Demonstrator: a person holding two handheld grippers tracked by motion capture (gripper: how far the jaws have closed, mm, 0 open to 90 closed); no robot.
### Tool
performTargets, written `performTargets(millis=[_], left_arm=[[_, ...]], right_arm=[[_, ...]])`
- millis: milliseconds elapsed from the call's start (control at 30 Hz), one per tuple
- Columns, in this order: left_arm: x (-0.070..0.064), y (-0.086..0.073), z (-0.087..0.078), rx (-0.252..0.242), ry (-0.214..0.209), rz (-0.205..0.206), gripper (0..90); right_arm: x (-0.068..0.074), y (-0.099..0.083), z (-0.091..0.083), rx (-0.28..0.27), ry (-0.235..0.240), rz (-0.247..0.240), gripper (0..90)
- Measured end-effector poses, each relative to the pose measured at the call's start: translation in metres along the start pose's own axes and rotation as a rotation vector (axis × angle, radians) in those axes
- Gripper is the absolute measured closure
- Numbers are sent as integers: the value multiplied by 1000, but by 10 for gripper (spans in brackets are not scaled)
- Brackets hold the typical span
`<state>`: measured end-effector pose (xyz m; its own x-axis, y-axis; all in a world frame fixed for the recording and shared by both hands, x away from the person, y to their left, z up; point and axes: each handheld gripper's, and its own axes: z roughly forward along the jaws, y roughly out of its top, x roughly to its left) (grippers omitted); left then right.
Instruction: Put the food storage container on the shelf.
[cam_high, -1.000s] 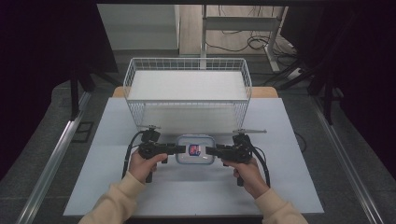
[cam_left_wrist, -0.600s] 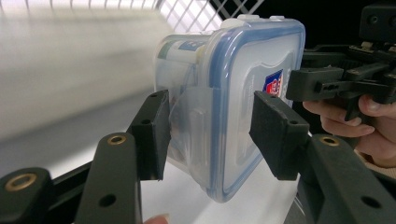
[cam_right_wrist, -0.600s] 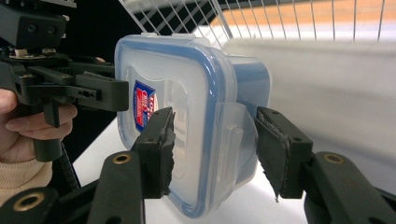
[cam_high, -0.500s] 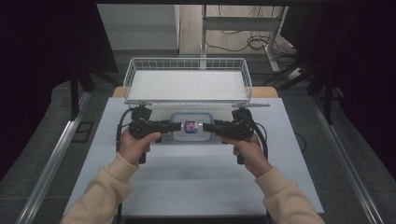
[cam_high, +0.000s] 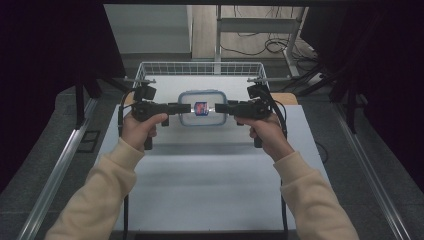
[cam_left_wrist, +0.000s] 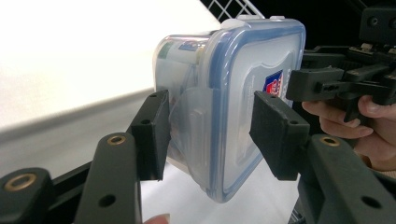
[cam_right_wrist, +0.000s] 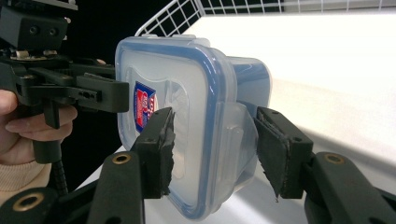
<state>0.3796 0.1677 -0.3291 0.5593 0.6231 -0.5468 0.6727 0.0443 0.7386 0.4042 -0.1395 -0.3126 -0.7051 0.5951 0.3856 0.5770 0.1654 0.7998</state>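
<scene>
The box (cam_high: 201, 107), a clear plastic one with a blue-rimmed lid, is held up between the two grippers, above the far part of the white tabletop (cam_high: 210, 185) and just in front of the wire basket (cam_high: 200, 68). In the high view its lid faces upward, and a small red and blue label (cam_high: 201, 107) sits near the middle of the lid.

The left gripper (cam_left_wrist: 205, 135) comes from the left side and holds the left end of the box. In the left gripper view its jaws stand at a middle width, one on the lid side and one on the body side, with the side clasp (cam_left_wrist: 196, 126) of the lid between them. The jaw on the body side touches the box; the jaw on the lid side lies against the lid.

The right gripper (cam_right_wrist: 212, 149) comes from the right side and holds the opposite end in the same way. In the right gripper view one jaw presses on the lid beside the label, and the other jaw is at the clasp on the body side; if this pad fully touches, I cannot tell.

Each gripper is held by a hand in a cream sleeve (cam_high: 100, 185). Something is inside the box, but it is not clear what.
</scene>
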Motion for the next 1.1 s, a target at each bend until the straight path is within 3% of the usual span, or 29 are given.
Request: performTargets(millis=[333,500,933,1100], left_arm=[[15,39,6,2,2,-22,487],[28,55,13,28,7,-59,488],[55,63,35,72,10,-112,488],[62,66,39,58,-4,-141,495]], right_arm=[[-16,41,11,20,2,10,484],[-29,58,23,43,16,32,484],[-59,68,47,113,23,94,480],[-70,72,51,125,31,133,478]])
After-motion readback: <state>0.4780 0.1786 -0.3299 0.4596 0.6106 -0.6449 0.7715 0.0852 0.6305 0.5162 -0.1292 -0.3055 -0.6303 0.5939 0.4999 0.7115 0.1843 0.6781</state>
